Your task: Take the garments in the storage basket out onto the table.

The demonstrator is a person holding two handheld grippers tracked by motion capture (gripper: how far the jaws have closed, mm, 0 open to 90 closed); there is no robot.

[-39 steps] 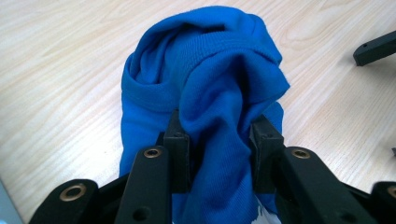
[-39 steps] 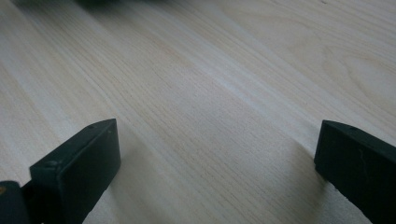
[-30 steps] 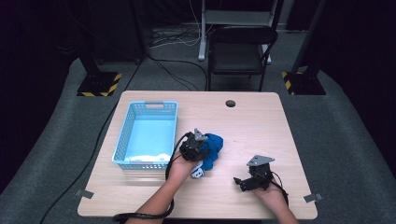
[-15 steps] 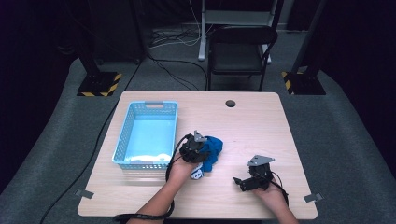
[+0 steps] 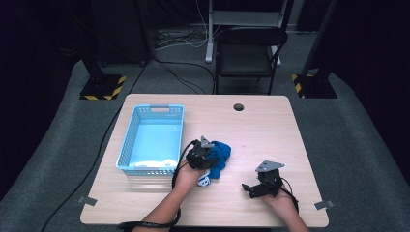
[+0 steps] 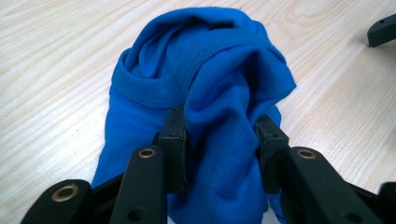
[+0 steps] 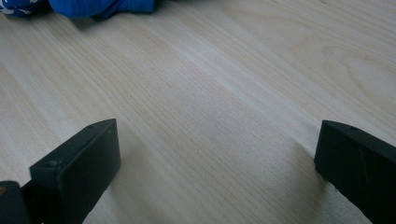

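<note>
The left gripper (image 6: 219, 140) is clamped on a raised fold of the crumpled blue knit cloth (image 5: 220, 153), which lies on the wooden table (image 5: 270, 130) just right of the light-blue plastic basket (image 5: 151, 140). The right gripper (image 7: 217, 163), jaws spread and empty, rests well apart.

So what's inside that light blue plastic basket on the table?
The light blue plastic basket looks almost empty: its pale floor shows, with faint whitish patches by the near wall. That near wall hides the strip of floor right behind it.

Ribbed blue cloth (image 6: 224, 93), matt wood table (image 7: 224, 116)
</note>
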